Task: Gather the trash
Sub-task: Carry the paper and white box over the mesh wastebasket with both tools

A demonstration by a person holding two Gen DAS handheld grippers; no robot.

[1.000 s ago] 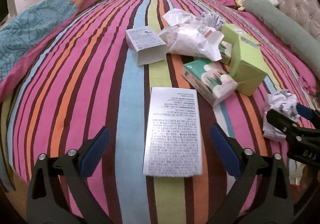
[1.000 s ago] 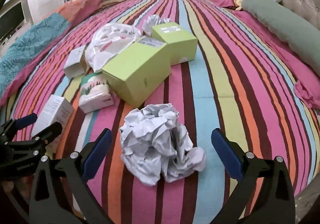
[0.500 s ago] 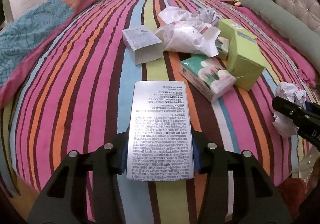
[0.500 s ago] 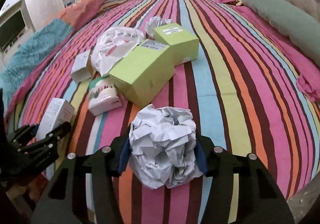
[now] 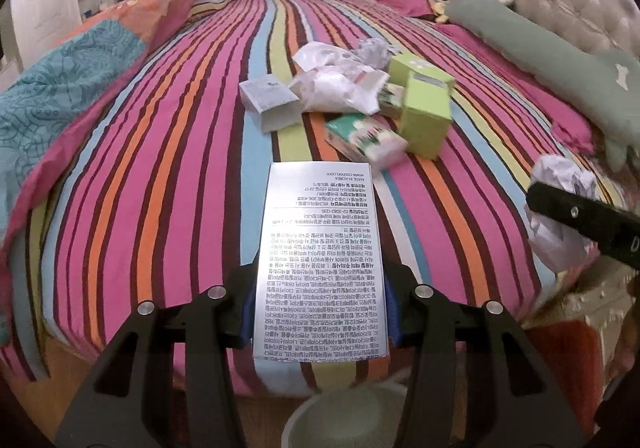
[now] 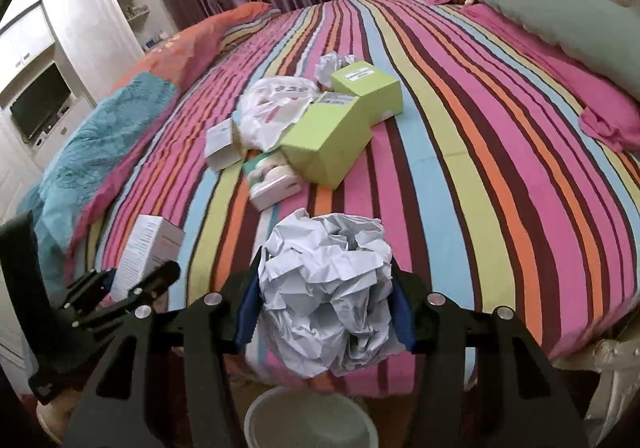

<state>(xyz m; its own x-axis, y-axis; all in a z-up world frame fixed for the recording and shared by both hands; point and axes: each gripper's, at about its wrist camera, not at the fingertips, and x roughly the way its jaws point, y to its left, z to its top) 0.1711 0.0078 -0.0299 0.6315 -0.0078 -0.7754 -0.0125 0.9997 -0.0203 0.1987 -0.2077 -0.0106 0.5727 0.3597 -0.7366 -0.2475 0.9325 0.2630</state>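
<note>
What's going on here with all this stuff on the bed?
A person is clearing trash off a striped bed with a hand-held gripper in each hand. The left gripper is clamped on a flat white printed box, and the right gripper is clamped on a ball of crumpled paper. Both are held near the bed's edge, above a pale round bin on the floor. Two green boxes, a plastic bag and some smaller packages still lie on the bed.
</note>
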